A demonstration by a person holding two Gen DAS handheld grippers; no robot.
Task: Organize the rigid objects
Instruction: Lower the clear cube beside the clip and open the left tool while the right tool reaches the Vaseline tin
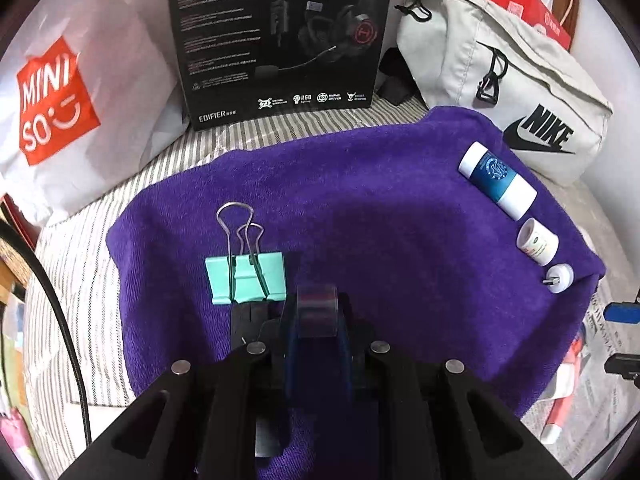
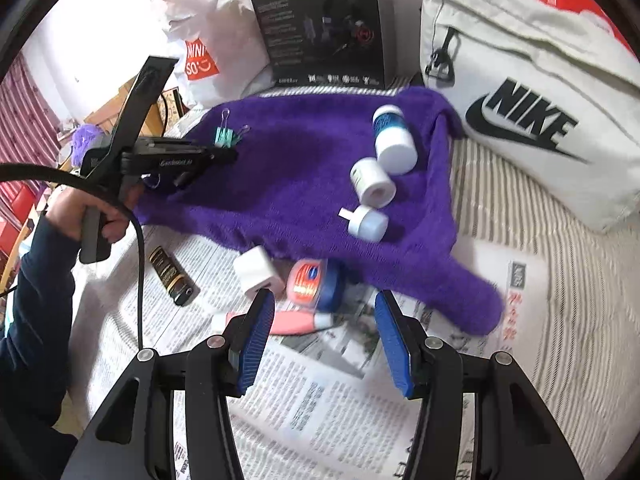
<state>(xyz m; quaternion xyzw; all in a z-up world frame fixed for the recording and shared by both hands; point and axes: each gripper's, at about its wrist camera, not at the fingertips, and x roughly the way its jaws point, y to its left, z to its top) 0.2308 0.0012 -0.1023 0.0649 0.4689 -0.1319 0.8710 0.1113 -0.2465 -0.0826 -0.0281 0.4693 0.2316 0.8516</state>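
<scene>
The broad striped bed cover (image 1: 100,280) carries everything here, with sheets of printed newspaper (image 2: 320,400) spread over its near part and a plush purple towel (image 1: 360,208) laid across the middle as the sorting ground. On the towel's right edge lies a neat row of hard, smooth things: a blue-and-white plastic cylinder bottle (image 1: 497,180), a smaller white plastic jar (image 1: 537,241) just beside it, and a little round white plug piece (image 1: 559,278) next in line. On the towel's left side rests a mint-green metal binder clip (image 1: 245,278) with springy wire handles. The left hand-held gripper (image 1: 316,312) is clamped on a small clear plastic roll with dark bands (image 1: 318,309), held over the towel just beside the clip, so the step in hand looks like placing this piece next to the clip; the next move would call for lowering it onto the soft pile and parting the jaws gently so the round roll does not run off. The right hand-held gripper (image 2: 324,340) stands with its ribbed blue pads wide apart and nothing between them, above unsorted items on the newspaper: a pink-and-blue oval tin (image 2: 316,286), a white cube charger (image 2: 258,272), a pink tube (image 2: 296,322) and a black-and-gold slim case (image 2: 173,276).
</scene>
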